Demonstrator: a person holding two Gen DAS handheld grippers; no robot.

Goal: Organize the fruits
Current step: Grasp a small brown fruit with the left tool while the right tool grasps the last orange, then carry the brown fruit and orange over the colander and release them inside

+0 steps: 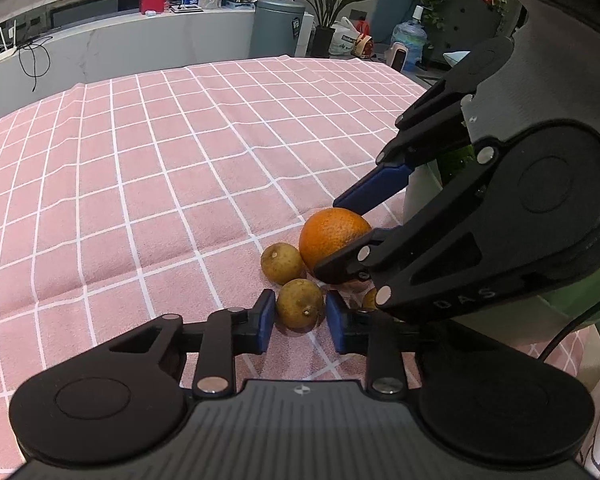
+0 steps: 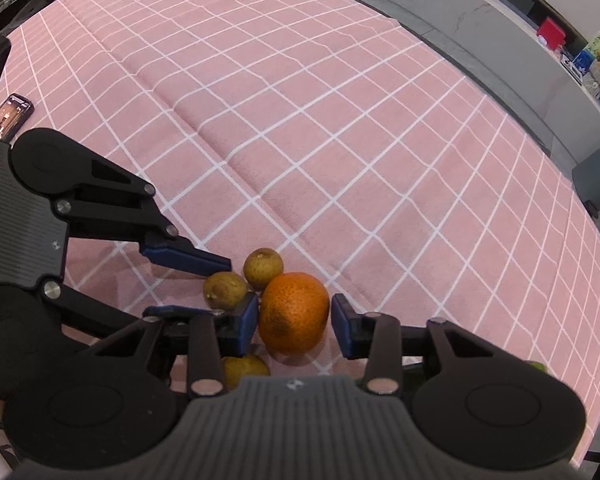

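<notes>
On the pink checked cloth [image 1: 140, 184] an orange [image 1: 332, 236] lies among small brown-green round fruits. My left gripper [image 1: 301, 322] is shut on one small fruit [image 1: 300, 306], with a blue pad against each of its sides. Another small fruit [image 1: 282, 264] lies just beyond it, touching the orange. My right gripper [image 2: 295, 322] points steeply down, its pads against both sides of the orange [image 2: 294, 312]. From the right wrist I see the left gripper [image 2: 220, 289] on its fruit [image 2: 227, 294], a second small fruit [image 2: 263, 268], and a third [image 2: 244, 370] half hidden under my right gripper.
A phone [image 2: 10, 116] lies near the cloth's far left edge. A white and green container [image 1: 420, 188] stands behind the right gripper. Beyond the table are a grey counter [image 1: 140, 36], a bin [image 1: 278, 28] and plants.
</notes>
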